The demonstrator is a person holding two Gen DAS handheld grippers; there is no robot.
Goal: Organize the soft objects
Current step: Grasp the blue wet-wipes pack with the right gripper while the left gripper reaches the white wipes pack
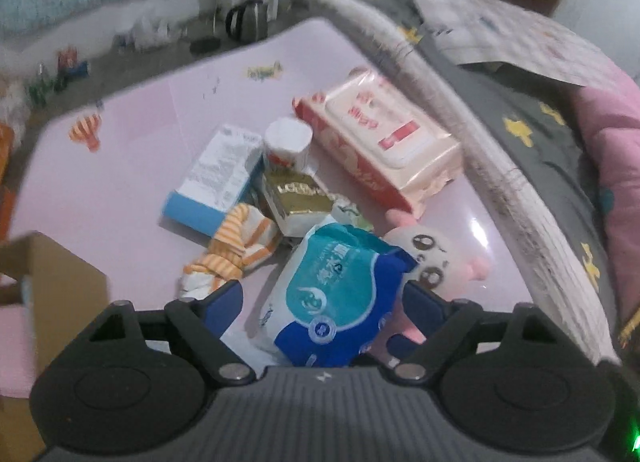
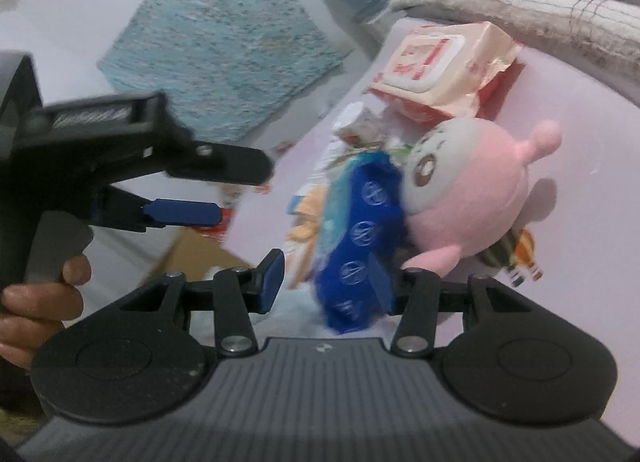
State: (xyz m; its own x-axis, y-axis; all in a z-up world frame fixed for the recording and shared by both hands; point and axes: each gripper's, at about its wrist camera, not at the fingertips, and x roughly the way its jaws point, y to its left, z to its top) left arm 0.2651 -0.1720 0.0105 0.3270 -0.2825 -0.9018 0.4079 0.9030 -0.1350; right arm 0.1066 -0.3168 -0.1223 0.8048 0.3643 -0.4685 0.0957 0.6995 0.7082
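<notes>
So the left gripper [image 1: 322, 302] is hanging over the pile with its blue pads spread wide, straddling a blue-and-teal tissue pack [image 1: 340, 302] without really squeezing it as far as I can see. That pack lies on a pink mat [image 1: 140, 133], leaning against a pink plush toy [image 1: 440, 258] with big round eyes. Behind it sit an orange-striped cloth [image 1: 236, 254], a gold-wrapped packet [image 1: 300, 197], a white-and-blue box [image 1: 216, 181], a small white roll [image 1: 288, 141] and a big peach wet-wipes pack [image 1: 384, 137]. A cardboard box [image 1: 52, 286] sits off the mat's left edge, a grey quilt edge [image 1: 460, 129] runs along the right. From the right wrist, the right gripper [image 2: 326, 282] is partly spread; one pad sits against the blue pack's end [image 2: 360, 229], the other stands clear of it, so no pinch. A hand [image 2: 36, 302] holds the other gripper's handle at left.
</notes>
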